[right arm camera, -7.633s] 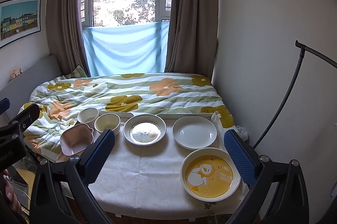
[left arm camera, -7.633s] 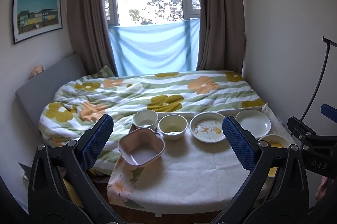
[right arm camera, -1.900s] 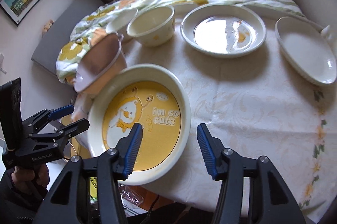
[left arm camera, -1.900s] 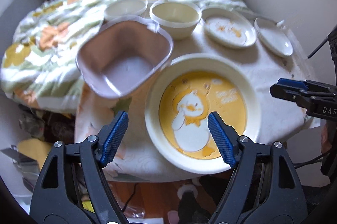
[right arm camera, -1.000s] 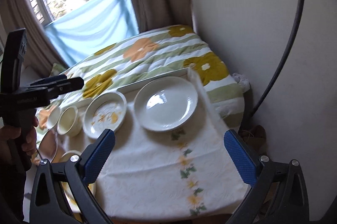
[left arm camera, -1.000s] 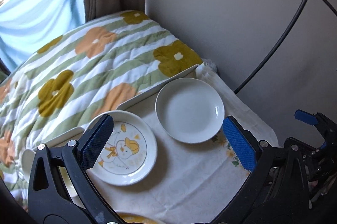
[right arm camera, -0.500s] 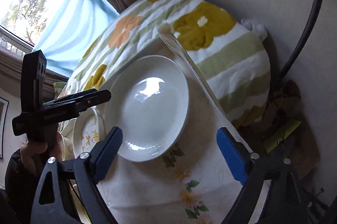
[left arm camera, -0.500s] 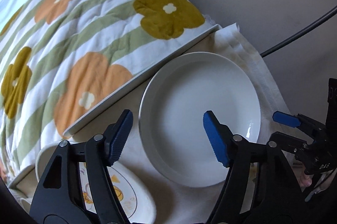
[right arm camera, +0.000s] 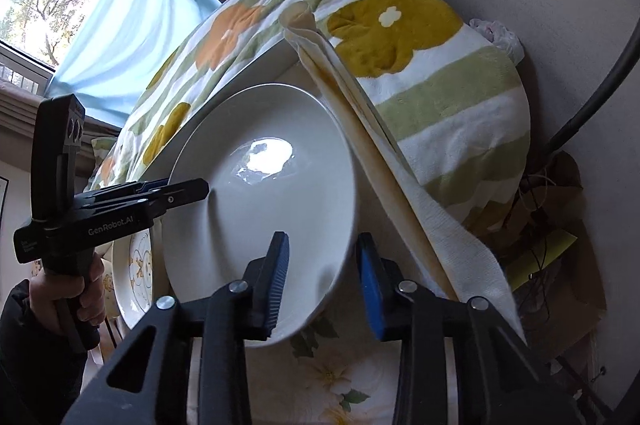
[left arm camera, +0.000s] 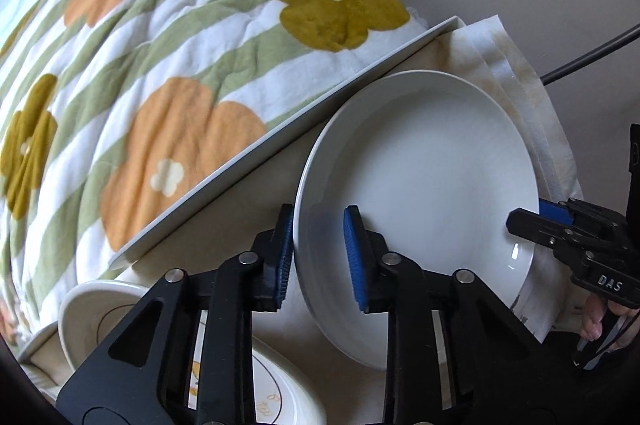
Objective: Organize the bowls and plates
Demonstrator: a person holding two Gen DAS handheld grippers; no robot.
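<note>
White plate [left arm camera: 432,161] sits at the far right corner of the table [left arm camera: 248,201], close against the flower-patterned quilt [left arm camera: 160,65]. Left gripper [left arm camera: 318,257] straddles the plate's left rim, one blue pad outside and one inside; its jaws have just been closing and now pinch the rim. Right gripper [right arm camera: 322,283] straddles the opposite rim likewise, jaws just closing, narrow, pads at the rim. A duck-print plate [left arm camera: 120,309] lies just beside the white plate on the left. The tablecloth [right arm camera: 400,185] is folded up at the right edge.
</note>
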